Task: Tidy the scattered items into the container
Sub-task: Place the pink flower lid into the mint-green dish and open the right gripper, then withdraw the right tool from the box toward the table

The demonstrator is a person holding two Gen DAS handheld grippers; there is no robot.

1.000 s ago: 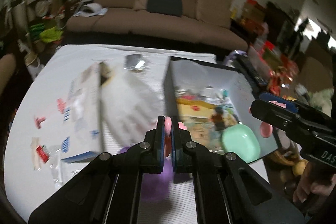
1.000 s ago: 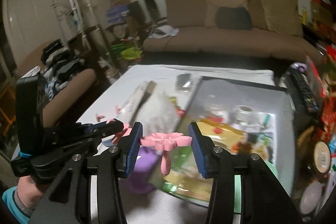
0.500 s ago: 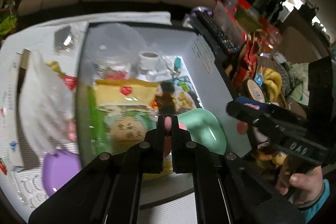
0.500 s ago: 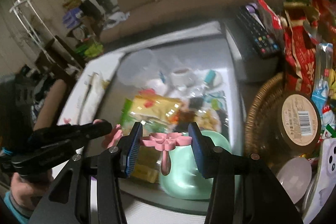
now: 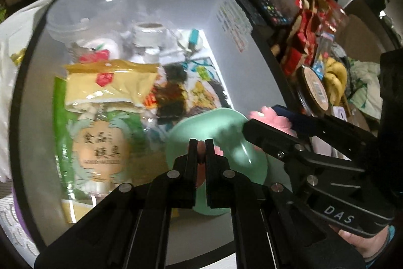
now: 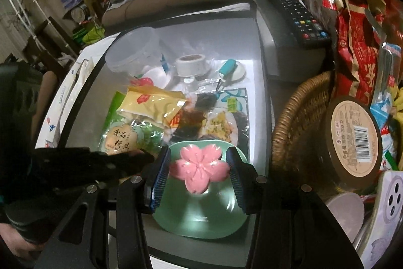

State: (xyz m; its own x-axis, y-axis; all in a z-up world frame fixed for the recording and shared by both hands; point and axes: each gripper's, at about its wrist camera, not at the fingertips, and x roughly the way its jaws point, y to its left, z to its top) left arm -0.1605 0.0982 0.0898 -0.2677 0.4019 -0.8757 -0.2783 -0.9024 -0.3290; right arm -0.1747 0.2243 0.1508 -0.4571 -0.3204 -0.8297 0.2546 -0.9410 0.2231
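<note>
Right wrist cam: I'm seeing my right gripper [image 6: 199,168] clamping a pink flower-shaped dish [image 6: 200,166] btwn its blue pads, hanging just over the green plate [image 6: 201,216], which is lying at the near end of the grey container [image 6: 262,102]. Snack packets [image 6: 141,117], a tape roll [image 6: 190,63] & a clear tub [image 6: 133,49] are sitting farther back in the container. Left gripper [image 5: 201,144] is pinching a small pink piece [image 5: 201,150], also over the green plate [image 5: 214,127]. Remote [image 6: 297,14] is lying beyond the container's right wall, wicker basket [image 6: 297,117] beside it.
</note>
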